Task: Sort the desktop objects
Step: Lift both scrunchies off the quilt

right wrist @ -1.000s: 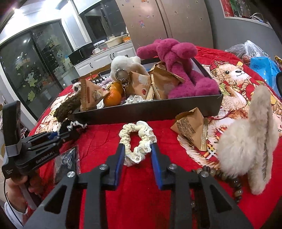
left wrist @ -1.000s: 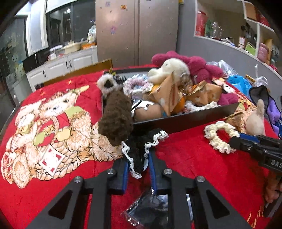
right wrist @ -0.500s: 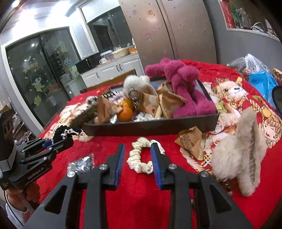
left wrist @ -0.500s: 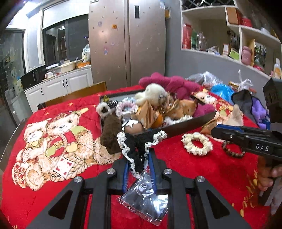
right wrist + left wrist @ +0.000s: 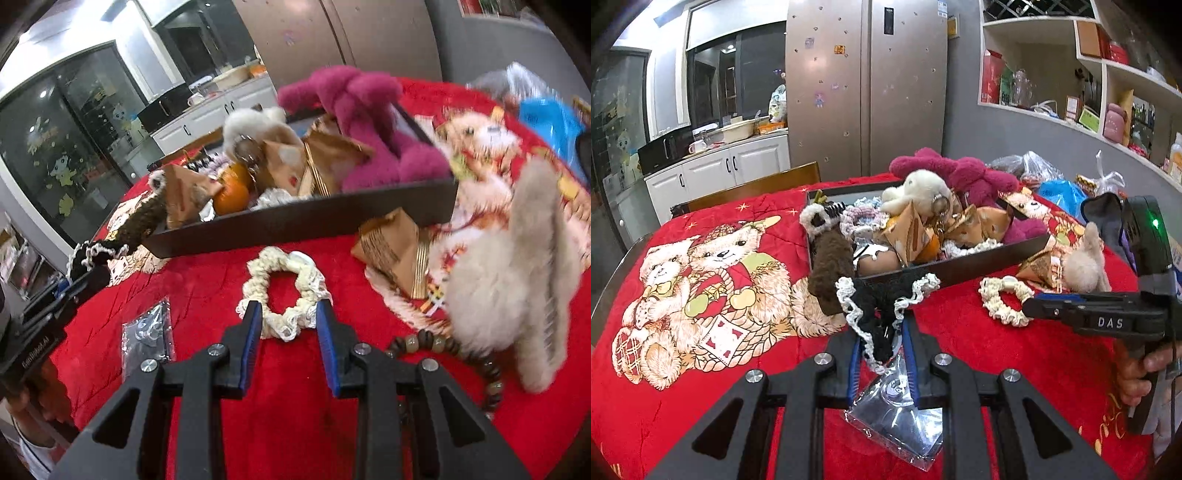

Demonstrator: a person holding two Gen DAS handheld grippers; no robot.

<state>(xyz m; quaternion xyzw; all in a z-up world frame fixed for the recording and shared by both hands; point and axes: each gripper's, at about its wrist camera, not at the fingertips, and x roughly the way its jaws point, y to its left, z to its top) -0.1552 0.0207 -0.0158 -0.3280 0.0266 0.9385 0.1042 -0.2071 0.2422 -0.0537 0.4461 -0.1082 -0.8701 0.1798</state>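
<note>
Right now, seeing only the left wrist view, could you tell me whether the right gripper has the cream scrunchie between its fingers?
Observer: Yes, the right gripper straddles the near edge of the cream scrunchie, which lies flat on the red cloth.
Operator: Thank you. Is anything lying by the fluffy toy that I cannot see?
Observer: A bead bracelet lies on the cloth at the near side of the fluffy toy.

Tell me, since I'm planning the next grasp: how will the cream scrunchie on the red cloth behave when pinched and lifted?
The cream scrunchie looks like gathered ruffled fabric, so it would probably squash between the right gripper's pads and droop as a loop. It seems light and unlikely to roll. Its lacy edge may snag.
</note>
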